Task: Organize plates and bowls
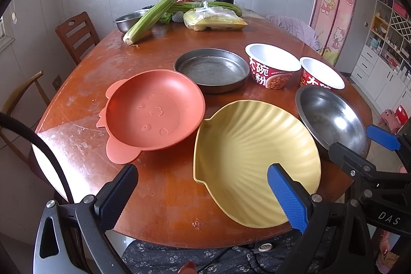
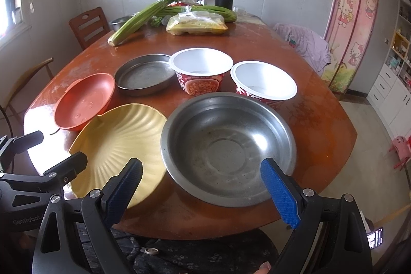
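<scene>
Jaws spread on both grippers, ribbed yellow shell plate (image 1: 254,161), dull steel bowl (image 2: 226,148)

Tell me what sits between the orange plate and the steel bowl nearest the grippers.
The yellow shell-shaped plate lies between the orange plate and the steel bowl, clearest in the right wrist view.

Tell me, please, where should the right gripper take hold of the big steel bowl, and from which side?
Take the steel bowl by its near rim, coming from the person's side. The thin flared lip there faces the open right gripper and is free; the yellow shell plate crowds its left side.
</scene>
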Motion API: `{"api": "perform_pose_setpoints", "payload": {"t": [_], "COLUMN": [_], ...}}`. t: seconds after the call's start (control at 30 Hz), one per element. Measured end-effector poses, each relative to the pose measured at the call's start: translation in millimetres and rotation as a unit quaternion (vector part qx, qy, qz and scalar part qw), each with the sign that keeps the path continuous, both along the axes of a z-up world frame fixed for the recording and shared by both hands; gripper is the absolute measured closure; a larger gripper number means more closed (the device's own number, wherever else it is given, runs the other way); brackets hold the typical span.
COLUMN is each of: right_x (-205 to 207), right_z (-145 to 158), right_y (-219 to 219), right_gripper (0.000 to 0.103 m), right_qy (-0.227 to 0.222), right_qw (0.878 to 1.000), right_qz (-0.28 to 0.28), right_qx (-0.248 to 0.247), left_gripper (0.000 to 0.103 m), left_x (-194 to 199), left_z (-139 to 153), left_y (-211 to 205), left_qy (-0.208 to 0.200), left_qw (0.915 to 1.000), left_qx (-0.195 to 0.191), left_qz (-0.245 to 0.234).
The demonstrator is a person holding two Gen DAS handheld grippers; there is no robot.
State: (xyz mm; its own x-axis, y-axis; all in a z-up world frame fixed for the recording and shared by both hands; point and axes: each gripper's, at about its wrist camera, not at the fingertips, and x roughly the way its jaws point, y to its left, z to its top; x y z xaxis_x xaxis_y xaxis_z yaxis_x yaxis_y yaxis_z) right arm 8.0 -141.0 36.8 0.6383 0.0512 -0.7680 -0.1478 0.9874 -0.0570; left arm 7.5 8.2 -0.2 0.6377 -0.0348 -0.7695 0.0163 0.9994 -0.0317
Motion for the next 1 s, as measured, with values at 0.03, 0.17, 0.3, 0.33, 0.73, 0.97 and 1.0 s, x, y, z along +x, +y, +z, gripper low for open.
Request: {"api": "perform_pose_setpoints", "payload": {"t": [0.03, 0.17, 0.3, 0.33, 0.73, 0.97, 1.0], "right_x": [0, 0, 0, 0, 6, 14, 18], "right_z": [0, 1, -1, -1, 1, 9, 12], "right_y": [1, 3, 2, 2, 7, 25, 30], "right_gripper": [0.009, 0.009, 0.009, 0.009, 0.009, 0.009, 0.009], "right_qy": [0.0, -0.001, 0.0, -0.001, -0.005, -0.012, -0.01], "right_qw": [1.0, 1.0, 1.0, 1.0, 1.0, 1.0, 0.999], "right_qz": [0.0, 0.0, -0.003, -0.003, 0.002, 0.027, 0.036], "right_qx": [-0.001, 0.001, 0.002, 0.002, 0.008, 0.007, 0.011], "left_gripper": [0.002, 0.002, 0.002, 0.002, 0.002, 0.002, 0.002], "left_x": [1, 4, 4, 4, 2, 3, 3], "left_z": [0, 1, 0, 0, -1, 6, 8], "left_y": [0, 3, 3, 3, 12, 38, 43], "left_qy": [0.001, 0.0, 0.0, 0.0, -0.004, -0.009, -0.011], "left_qw": [1.0, 1.0, 1.0, 1.0, 0.9999, 0.9993, 0.999], "left_qx": [-0.001, -0.003, -0.004, -0.004, -0.006, -0.013, -0.013], "left_qz": [0.0, 0.001, -0.002, -0.002, 0.01, 0.035, 0.04]}}
